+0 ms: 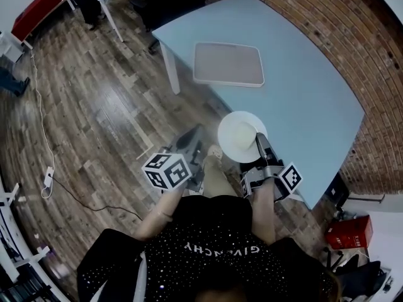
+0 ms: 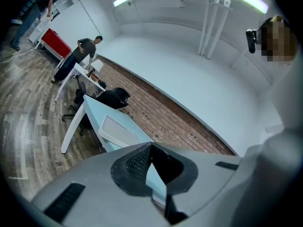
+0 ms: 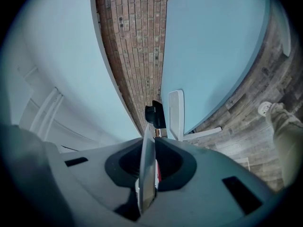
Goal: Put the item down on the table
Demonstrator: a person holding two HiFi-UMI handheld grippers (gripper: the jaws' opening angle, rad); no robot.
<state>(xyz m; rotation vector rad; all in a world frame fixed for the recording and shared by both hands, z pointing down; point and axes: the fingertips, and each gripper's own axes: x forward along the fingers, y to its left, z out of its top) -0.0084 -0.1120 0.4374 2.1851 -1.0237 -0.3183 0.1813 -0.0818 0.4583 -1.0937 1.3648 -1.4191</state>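
In the head view a round white plate [image 1: 239,134] hangs over the near edge of the light blue table [image 1: 302,93]. My right gripper [image 1: 259,139] is shut on the plate's right rim. The right gripper view shows the plate [image 3: 147,167] edge-on, clamped between the jaws of the right gripper [image 3: 149,143], with the table [image 3: 213,41] beyond. My left gripper [image 1: 191,134] hangs over the wooden floor, left of the plate and beside the table edge. Its jaws meet at the tips with nothing between them in the left gripper view [image 2: 151,146].
A flat white tray [image 1: 228,63] lies at the far end of the table [image 2: 92,113], also seen from the left gripper [image 2: 116,129]. A brick wall [image 1: 327,17] runs behind the table. A black chair [image 2: 113,98] and people stand farther off. A cable [image 1: 44,137] lies on the floor.
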